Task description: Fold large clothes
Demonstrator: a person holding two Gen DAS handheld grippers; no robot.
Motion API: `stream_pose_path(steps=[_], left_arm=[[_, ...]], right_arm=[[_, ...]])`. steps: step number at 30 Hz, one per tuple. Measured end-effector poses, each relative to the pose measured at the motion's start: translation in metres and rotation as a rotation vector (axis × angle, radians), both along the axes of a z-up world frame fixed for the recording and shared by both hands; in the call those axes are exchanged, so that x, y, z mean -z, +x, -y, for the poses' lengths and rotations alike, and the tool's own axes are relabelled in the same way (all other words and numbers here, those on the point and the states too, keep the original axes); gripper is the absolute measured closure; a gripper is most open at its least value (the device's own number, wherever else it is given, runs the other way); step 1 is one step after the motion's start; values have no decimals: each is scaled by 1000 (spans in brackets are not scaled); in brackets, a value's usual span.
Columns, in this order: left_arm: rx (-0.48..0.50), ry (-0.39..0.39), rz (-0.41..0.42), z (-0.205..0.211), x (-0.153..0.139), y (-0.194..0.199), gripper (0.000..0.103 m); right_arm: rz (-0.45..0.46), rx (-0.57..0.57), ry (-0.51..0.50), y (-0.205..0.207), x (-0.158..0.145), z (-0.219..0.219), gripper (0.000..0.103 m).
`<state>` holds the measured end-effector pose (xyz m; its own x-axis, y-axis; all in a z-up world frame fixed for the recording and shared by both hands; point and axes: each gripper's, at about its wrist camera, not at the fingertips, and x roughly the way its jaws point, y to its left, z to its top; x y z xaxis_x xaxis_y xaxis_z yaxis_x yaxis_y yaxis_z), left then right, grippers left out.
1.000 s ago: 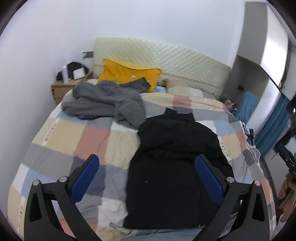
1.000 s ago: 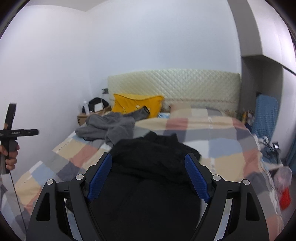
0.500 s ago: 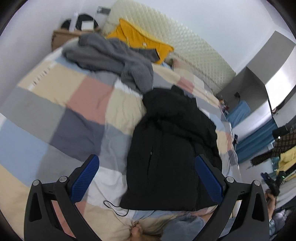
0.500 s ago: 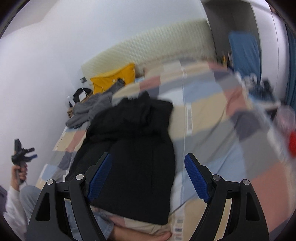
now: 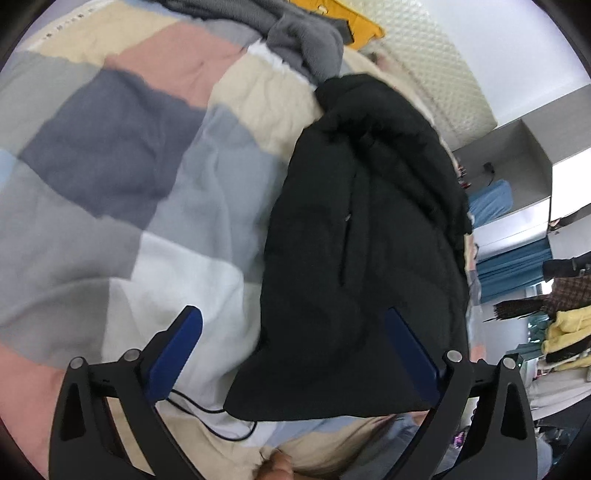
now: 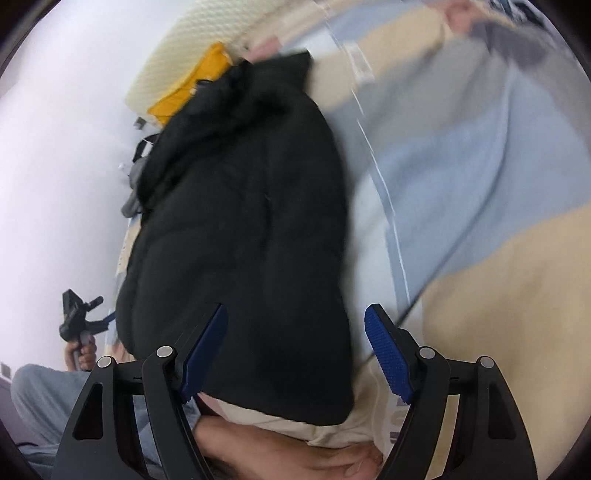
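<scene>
A large black padded jacket (image 5: 365,240) lies lengthwise on the checked bedspread (image 5: 110,155), collar toward the headboard, hem toward me. My left gripper (image 5: 295,354) is open and empty, hovering above the hem's left corner. In the right wrist view the jacket (image 6: 240,240) fills the middle. My right gripper (image 6: 295,350) is open and empty, above the hem's right part. The left gripper also shows in the right wrist view (image 6: 79,321), held in a hand at far left.
A grey garment (image 5: 303,40) and a yellow pillow (image 5: 354,22) lie near the quilted headboard (image 5: 443,81). A thin black cable (image 5: 210,413) lies by the jacket's hem. My knees (image 6: 295,458) are at the bed's near edge. Hanging clothes (image 5: 561,317) are at right.
Both grippers have tilted down and moved in close over the jacket's near hem. Both stay open and empty. The jacket has not moved.
</scene>
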<state>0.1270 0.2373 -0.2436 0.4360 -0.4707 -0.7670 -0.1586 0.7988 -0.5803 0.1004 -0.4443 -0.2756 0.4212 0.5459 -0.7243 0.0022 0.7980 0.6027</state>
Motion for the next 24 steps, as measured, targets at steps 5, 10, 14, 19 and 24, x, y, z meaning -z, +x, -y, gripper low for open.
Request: stream_pose_path(steps=[5,10,14,19,24], left_arm=[[38,122,-6,28,14,-3,4],[84,235,8,49,29,-4,4],[126,234,39,67,30,-8,24],[149,331,67,83,19,-13,58],[188,404,84,96,6,-18,95]], right_arm=[[-5,-51,77,1,15,-8,27],[-18,-89,72,6,19,-17,27],[7,-137,68,4,12,-29,37],[39,-191,16,2,-1,-47,74],[91,-211,-45,-2,-15,-55,89]])
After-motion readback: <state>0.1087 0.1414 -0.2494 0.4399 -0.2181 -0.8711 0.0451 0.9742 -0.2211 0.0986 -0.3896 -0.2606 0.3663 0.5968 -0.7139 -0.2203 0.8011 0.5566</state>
